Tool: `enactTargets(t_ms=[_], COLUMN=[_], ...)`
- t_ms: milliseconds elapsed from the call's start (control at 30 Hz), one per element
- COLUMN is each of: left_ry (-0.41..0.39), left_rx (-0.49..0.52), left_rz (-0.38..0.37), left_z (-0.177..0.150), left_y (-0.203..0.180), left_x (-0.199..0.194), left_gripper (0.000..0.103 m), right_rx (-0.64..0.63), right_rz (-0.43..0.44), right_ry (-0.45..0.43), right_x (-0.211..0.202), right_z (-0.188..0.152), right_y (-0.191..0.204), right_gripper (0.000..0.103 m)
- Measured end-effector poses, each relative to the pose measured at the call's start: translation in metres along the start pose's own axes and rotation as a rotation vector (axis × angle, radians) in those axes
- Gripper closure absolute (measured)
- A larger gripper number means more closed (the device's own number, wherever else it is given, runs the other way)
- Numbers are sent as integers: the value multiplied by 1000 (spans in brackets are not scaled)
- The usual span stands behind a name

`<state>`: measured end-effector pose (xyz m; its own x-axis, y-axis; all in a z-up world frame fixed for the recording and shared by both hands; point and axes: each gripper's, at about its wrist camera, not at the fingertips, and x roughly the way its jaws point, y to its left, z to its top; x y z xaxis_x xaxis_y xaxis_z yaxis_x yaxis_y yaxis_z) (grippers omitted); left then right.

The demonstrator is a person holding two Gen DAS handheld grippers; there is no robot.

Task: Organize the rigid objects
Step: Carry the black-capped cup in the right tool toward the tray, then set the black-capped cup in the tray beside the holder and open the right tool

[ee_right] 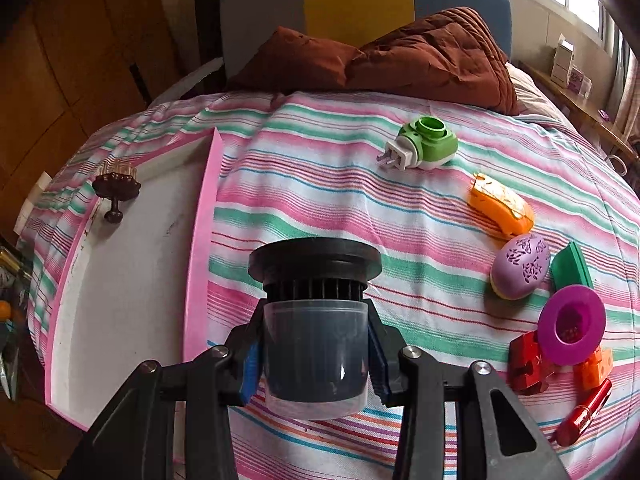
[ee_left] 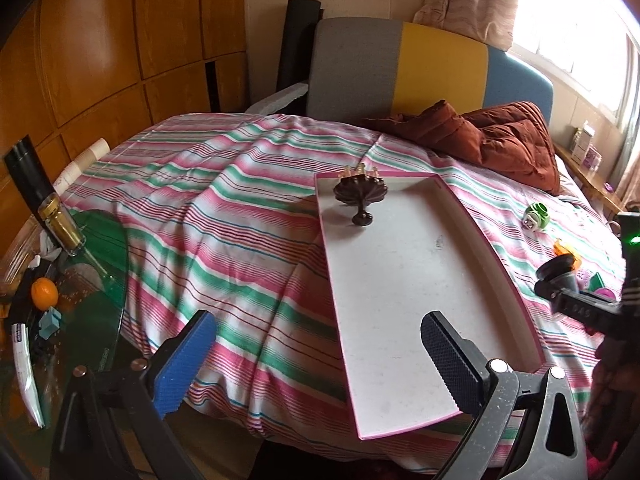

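We hold the right gripper (ee_right: 316,354) clamped on a smoky translucent cup with a black ribbed cap (ee_right: 315,320), its blue-padded fingers (ee_right: 250,368) pressing both sides, above the striped bedspread (ee_right: 320,184) just beside the pink rim of the white tray (ee_right: 120,280). Our left gripper (ee_left: 316,364) stands wide apart with nothing between its jaws, one finger over the near end of the tray. A dark brown knob-shaped piece (ee_left: 361,196) lies at the far end of the tray. On the bedspread to the right of the tray lie a green plug-in device (ee_right: 424,144), an orange case (ee_right: 502,206), a purple egg-shaped thing (ee_right: 520,266), a green block (ee_right: 570,266), a magenta ring (ee_right: 570,320), red blocks (ee_right: 528,364) and a red tube (ee_right: 586,412)
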<state>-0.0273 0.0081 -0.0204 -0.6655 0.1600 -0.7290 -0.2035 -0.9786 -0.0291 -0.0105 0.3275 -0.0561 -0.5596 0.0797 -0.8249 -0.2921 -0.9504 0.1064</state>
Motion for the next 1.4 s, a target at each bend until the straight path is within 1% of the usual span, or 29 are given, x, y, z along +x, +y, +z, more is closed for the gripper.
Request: enactTargets(t_ms=[67,167,333,400,500,633,867,967,1167,1267,1400], left_ry=[-1,-3,8,11,17,16,41,48,65,66,54], left_rx=[-4,-10,-25,-26,-34,-45,-67,-81,-109,-114,-105], left_rz=[1,4,15,21,31,38,70,81,76,63,62], left_z=[0,-1,-2,-2,-3,-3,-5,-5,-4,-5,-4], left_y=[2,3,8,10,14,21,35,41,51,51,49], left_x=[0,0,3,4,6,7,14,18,23,23,20], left_gripper=[0,0,0,0,0,0,0,0,0,0,0], right_rx=[-1,6,-52,-82,-114,-133,-71,-67,-41,-35,-50], right_rz=[6,38,106,149,208,250,297,315,385,413,418], right_ry=[-10,-23,-76,-75,-43,6,106,155,215,211,181], right_x=[-3,-10,-28,-30,-21,0,49,68,86,85,73], right_z=[4,9,19,23,27,31,47,49,45,43,40], right_y=[4,13,48,67,94,129,168,185,198,198,196], right_gripper=[60,60,60,60,60,60,60,60,58,55,55])
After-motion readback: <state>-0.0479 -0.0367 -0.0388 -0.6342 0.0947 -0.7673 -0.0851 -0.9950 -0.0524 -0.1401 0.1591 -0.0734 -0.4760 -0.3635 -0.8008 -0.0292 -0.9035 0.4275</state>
